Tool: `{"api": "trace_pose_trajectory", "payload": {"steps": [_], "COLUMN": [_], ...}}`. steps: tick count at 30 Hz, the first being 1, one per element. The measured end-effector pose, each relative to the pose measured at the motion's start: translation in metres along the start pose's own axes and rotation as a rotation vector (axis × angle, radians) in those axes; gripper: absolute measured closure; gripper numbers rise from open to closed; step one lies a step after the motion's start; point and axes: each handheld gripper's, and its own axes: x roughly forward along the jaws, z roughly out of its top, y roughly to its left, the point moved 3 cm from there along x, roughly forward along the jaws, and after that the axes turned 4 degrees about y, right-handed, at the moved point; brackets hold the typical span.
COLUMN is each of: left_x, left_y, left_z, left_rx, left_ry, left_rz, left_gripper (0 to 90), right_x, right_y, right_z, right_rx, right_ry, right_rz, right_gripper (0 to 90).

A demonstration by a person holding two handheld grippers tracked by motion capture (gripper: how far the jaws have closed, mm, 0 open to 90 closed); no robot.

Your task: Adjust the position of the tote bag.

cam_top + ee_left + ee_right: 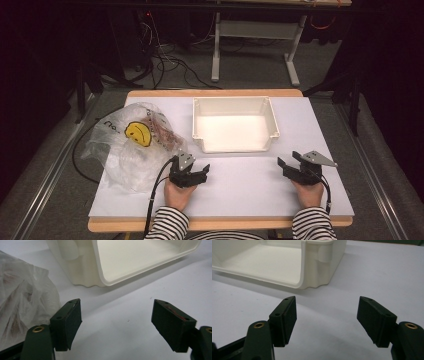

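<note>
A cream plastic bin (235,125) stands empty at the back middle of the white table top (240,190). Its near corner fills the top of the left gripper view (100,270) and of the right gripper view (312,265). A clear plastic bag (135,145) with a yellow smiley face and brownish items inside lies at the left, also at the left edge of the left gripper view (22,302). My left gripper (196,172) rests open beside the bag, nothing between its pads (70,322). My right gripper (290,162) rests open at the right, pads (287,317) apart over bare table.
The table's wooden edge (215,223) runs along the front. Striped sleeves (167,225) enter from the bottom. Beyond the table, cables (170,60) lie on the floor near a grey desk frame (250,35). A black cable (85,145) loops off the left side.
</note>
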Motion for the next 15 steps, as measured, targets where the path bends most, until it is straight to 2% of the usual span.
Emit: {"api": "trace_pose_trajectory", "payload": {"steps": [9,15], "left_x": [0.0008,0.0011], "left_y": [-0.0015,-0.0012], "left_z": [0.0003,0.0006], "left_rx": [0.017,0.009], "left_ry": [0.011,0.007], "left_rz": [0.018,0.020], "left_gripper": [24.1,23.8], "right_x": [0.0003,0.0010], "right_y": [-0.0002,0.0000], "right_z": [0.0000,0.0001], "right_rx": [0.009,0.001], "right_ry": [0.008,0.014], "right_rz": [0.002,0.003], "right_gripper": [32.7,32.8]}}
